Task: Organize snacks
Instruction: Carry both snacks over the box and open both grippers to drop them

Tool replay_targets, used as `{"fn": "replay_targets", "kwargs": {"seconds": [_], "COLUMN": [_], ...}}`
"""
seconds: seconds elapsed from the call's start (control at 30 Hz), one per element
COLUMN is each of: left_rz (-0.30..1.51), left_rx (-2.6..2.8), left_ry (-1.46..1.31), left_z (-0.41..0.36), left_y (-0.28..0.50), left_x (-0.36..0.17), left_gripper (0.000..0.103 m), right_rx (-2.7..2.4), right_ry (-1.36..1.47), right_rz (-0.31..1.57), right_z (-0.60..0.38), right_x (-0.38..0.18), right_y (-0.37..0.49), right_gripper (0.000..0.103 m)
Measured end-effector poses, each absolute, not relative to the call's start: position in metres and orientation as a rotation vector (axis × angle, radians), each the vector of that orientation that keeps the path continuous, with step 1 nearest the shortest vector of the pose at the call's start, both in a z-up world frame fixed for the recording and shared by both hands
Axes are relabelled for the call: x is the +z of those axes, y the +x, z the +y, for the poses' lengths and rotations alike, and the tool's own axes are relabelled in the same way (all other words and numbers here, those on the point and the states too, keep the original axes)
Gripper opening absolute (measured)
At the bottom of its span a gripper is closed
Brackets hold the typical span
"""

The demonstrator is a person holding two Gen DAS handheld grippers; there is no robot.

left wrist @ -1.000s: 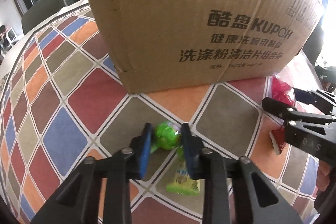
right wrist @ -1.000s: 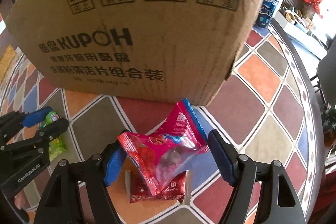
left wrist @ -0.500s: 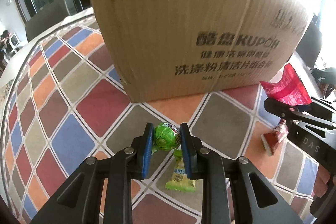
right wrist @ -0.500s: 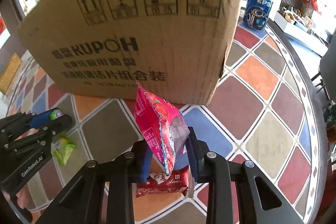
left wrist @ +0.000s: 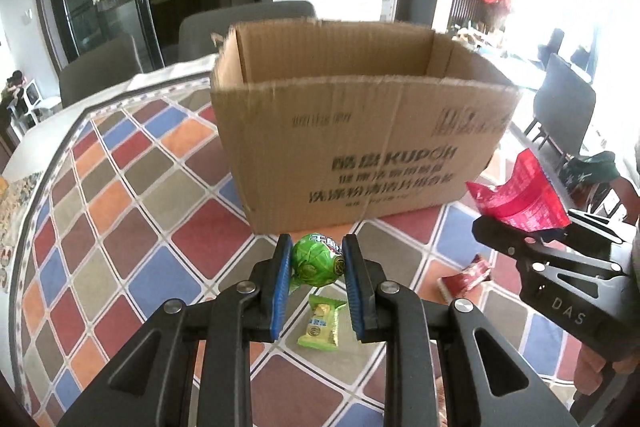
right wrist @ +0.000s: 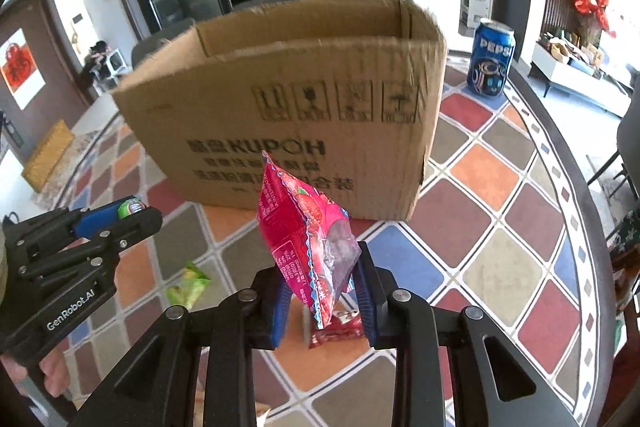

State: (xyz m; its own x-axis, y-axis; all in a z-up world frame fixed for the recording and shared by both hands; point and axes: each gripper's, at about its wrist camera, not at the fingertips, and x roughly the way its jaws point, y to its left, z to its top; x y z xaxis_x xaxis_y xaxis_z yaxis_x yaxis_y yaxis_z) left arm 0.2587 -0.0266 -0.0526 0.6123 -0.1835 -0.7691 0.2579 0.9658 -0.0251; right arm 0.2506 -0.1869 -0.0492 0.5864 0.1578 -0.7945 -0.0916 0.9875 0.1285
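Observation:
My left gripper (left wrist: pixel 316 263) is shut on a round green wrapped candy (left wrist: pixel 316 264), held above the table in front of the open cardboard box (left wrist: pixel 360 131). My right gripper (right wrist: pixel 320 279) is shut on a pink snack bag (right wrist: pixel 308 231) that stands up between its pads, also raised before the box (right wrist: pixel 304 107). The pink bag shows at the right of the left wrist view (left wrist: pixel 520 195). A green snack packet (left wrist: pixel 320 325) and a red snack packet (left wrist: pixel 466 277) lie on the table below the grippers.
The table has a cloth of coloured diamonds (left wrist: pixel 120 227). A blue Pepsi can (right wrist: pixel 490 63) stands to the right of the box. Grey chairs (left wrist: pixel 244 27) stand behind the table. The box's open top faces up, its inside mostly hidden.
Both grippers have risen and pulled back from the box with their snacks, so its open top now shows. The right gripper closed on the pink bag and lifted it off the red packet.

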Motion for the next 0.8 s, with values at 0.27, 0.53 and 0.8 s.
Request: {"fn": "replay_targets", "kwargs": {"seconds": [0.27,0.53,0.8], "left_rz": [0.799,0.733,0.664], "left_rx": [-0.266,-0.262,-0.264], "left_ry": [0.073,0.052,0.057], "left_z": [-0.026,-0.026,-0.029], "left_y": [0.246,0.244,0.254], "left_x": [-0.020,0.010,0.038], "left_gripper": [0.025,0.025,0.025], "right_rx": [0.179,0.201,0.212], "right_ry": [0.078,0.063,0.056], "right_rz": [0.854,0.791,0.715], "right_z": [-0.187,-0.186,-0.187], "right_x": [-0.016,0.013,0.044], "right_y": [0.238,0.231,0.240], "right_gripper": [0.030,0.030,0.030]}}
